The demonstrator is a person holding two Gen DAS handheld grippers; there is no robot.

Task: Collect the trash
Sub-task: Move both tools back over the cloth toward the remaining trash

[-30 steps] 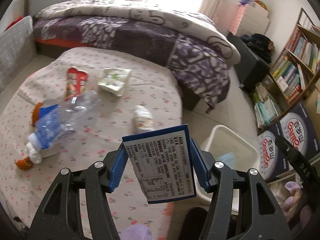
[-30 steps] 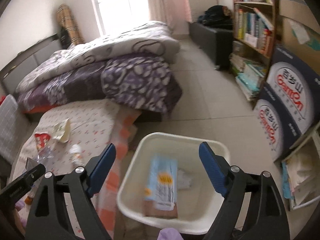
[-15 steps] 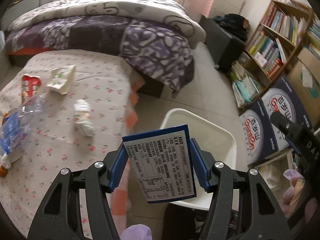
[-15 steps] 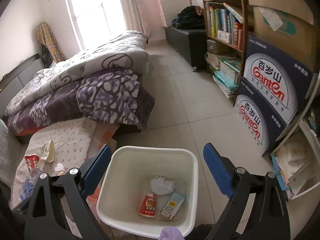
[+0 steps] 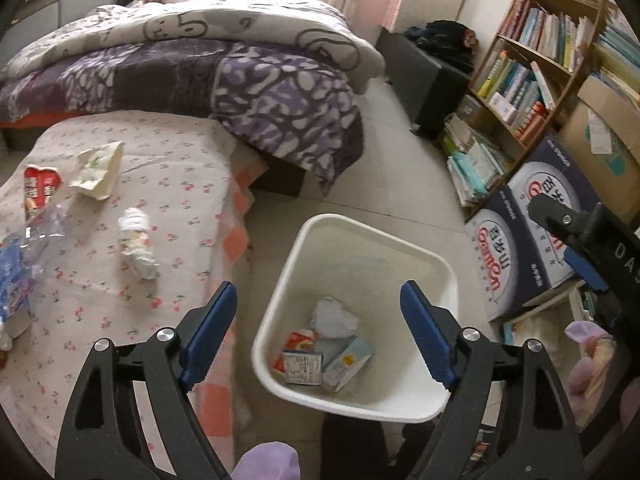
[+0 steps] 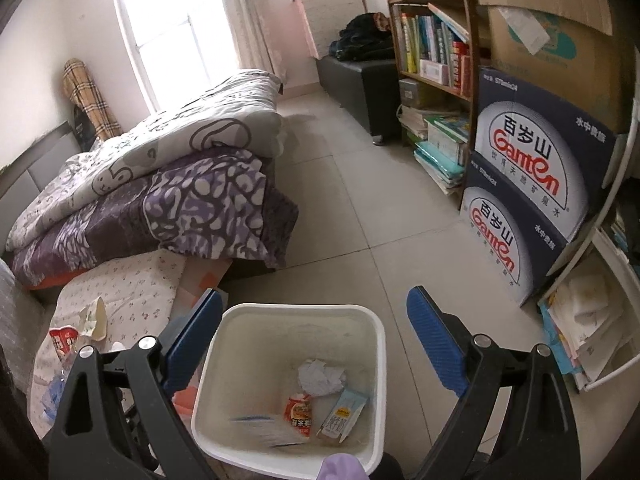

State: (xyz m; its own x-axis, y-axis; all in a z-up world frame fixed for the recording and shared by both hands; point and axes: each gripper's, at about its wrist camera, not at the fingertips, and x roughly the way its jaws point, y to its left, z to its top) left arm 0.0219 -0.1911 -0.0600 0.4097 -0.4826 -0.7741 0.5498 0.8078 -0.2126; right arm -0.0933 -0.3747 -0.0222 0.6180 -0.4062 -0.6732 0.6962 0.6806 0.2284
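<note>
Poised above a white waste bin (image 5: 440, 264) on a tiled bedroom floor (image 6: 400, 216), left gripper (image 5: 316, 332) with blue fingers (image 5: 208, 328) opening, nothing between them. Inside the bin: a blue-bordered carton (image 5: 302, 366) lying label up, touching a red snack packet (image 5: 296, 342), a pale blue milk carton (image 5: 348, 362) and a crumpled white tissue (image 5: 334, 318). Alongside on the right, right gripper (image 6: 314, 344), fingers (image 6: 434, 336) set wide apart and empty, likewise pointed down over the bin (image 6: 224, 344); in that view the blue-bordered carton (image 6: 260, 426) blurred against the bin's near wall, beside the red snack packet (image 6: 298, 410), milk carton (image 6: 342, 414) and tissue (image 6: 322, 376). Left of the bin, spread on a low mattress (image 5: 180, 184) under a floral sheet, more litter: a wadded tissue (image 5: 138, 236), a cream wrapper (image 5: 98, 170), a red packet (image 5: 38, 190) and a crushed clear plastic bottle (image 5: 24, 248) with a blue label. Behind it, a bed heaped with a purple-and-white quilt (image 5: 248, 92). Along the right wall, a bookshelf (image 6: 432, 40) and two stacked dark blue water cartons (image 6: 532, 184).
</note>
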